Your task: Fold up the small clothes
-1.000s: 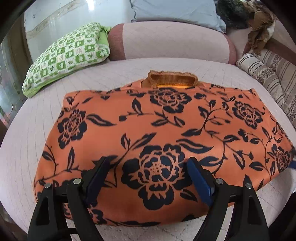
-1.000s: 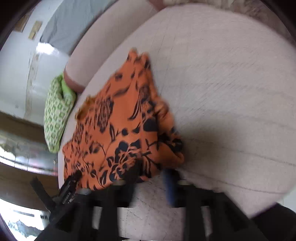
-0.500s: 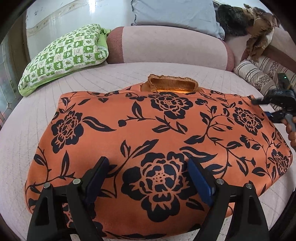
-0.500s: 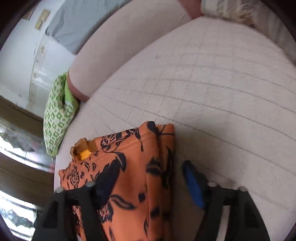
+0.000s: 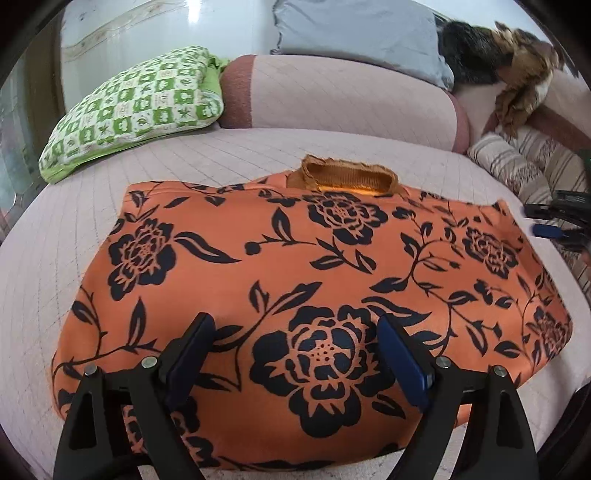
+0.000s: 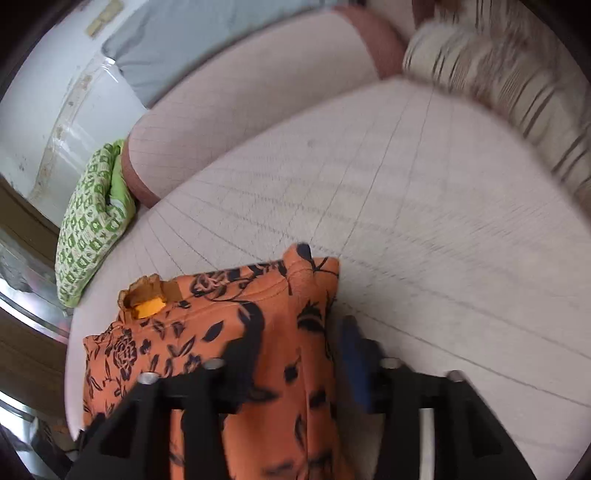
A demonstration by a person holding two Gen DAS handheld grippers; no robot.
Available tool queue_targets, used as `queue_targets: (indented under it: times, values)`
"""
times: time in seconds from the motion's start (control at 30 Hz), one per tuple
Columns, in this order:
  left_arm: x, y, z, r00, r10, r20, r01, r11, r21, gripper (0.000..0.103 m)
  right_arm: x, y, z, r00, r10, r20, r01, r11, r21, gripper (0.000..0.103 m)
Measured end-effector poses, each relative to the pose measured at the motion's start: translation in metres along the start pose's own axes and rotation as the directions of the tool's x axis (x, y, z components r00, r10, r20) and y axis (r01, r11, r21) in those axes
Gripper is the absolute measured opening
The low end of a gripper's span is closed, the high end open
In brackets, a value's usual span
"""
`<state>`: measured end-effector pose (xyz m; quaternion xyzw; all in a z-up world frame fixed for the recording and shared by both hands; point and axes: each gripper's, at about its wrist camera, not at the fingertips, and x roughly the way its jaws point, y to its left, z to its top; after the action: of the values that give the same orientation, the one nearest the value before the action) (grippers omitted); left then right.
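Pale quilted bed (image 5: 258, 155) with a stitched grid, padded headboard (image 5: 332, 99) behind it; green checked pillow (image 5: 136, 110) at the far left, grey pillow (image 5: 354, 33) above the headboard, striped bolster (image 5: 517, 166) at the right, a brown furry heap (image 5: 517, 88) beyond that. We see the orange garment (image 5: 295, 280), black flower print, lying flat near the front edge of the bed, folded into a rough rectangle; a ribbed tan collar (image 5: 343, 177) sticks out at its far edge, midway along. Our left gripper (image 5: 295, 350) sits over the near edge of the cloth, fingers (image 5: 192, 347) spread wide, one to each side of the big central flower; whether the tips touch the cloth we cannot tell. Our right gripper (image 6: 299, 354) is at the garment's right end (image 6: 258, 332), blurred in its own view: fingers apart, the dark one over the print, the blue one (image 6: 354, 358) just off the cloth edge above bare quilt. Nothing is pinched between them. In the left view the right gripper (image 5: 554, 225) shows at the far right edge, just beside the garment's corner.
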<state>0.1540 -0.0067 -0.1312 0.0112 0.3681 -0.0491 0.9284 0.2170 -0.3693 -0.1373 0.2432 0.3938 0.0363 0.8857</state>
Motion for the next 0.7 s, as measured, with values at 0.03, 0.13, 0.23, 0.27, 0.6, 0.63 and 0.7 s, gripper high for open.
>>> queue_targets:
  times: [0.03,0.13,0.23,0.27,0.6,0.63,0.7]
  values:
    - [-0.002,0.001,0.0,1.0,0.001,0.004,-0.001,1.0,-0.003,0.089,-0.016,0.004,-0.004,1.0,0.004,0.024,-0.003,1.0,-0.014,0.052]
    - [-0.009,0.004,-0.001,1.0,0.014,0.015,-0.014,1.0,-0.01,0.089,-0.051,0.024,-0.025,0.993,0.117,0.024,-0.116,0.993,-0.031,0.063]
    - [-0.013,0.006,-0.002,1.0,0.02,0.006,-0.02,1.0,-0.016,0.089,-0.046,0.033,-0.057,0.956,0.283,-0.075,-0.282,0.959,0.019,0.069]
    - [-0.015,0.007,-0.003,1.0,0.016,-0.001,-0.016,1.0,-0.021,0.089,-0.036,0.028,-0.066,0.947,0.303,-0.103,-0.299,0.953,0.055,0.069]
    - [-0.04,0.014,-0.005,1.0,0.03,0.001,-0.03,0.998,-0.057,0.089,-0.065,0.002,-0.135,0.933,0.359,-0.005,-0.343,0.898,0.277,0.08]
    - [-0.039,0.013,-0.005,1.0,0.031,-0.002,-0.031,0.998,-0.054,0.089,-0.058,0.001,-0.15,0.933,0.359,-0.033,-0.332,0.89,0.312,0.08]
    - [-0.038,0.009,-0.004,0.999,0.038,-0.008,-0.038,0.998,-0.04,0.089,-0.044,-0.01,-0.167,0.927,0.367,-0.077,-0.311,0.868,0.388,0.08]
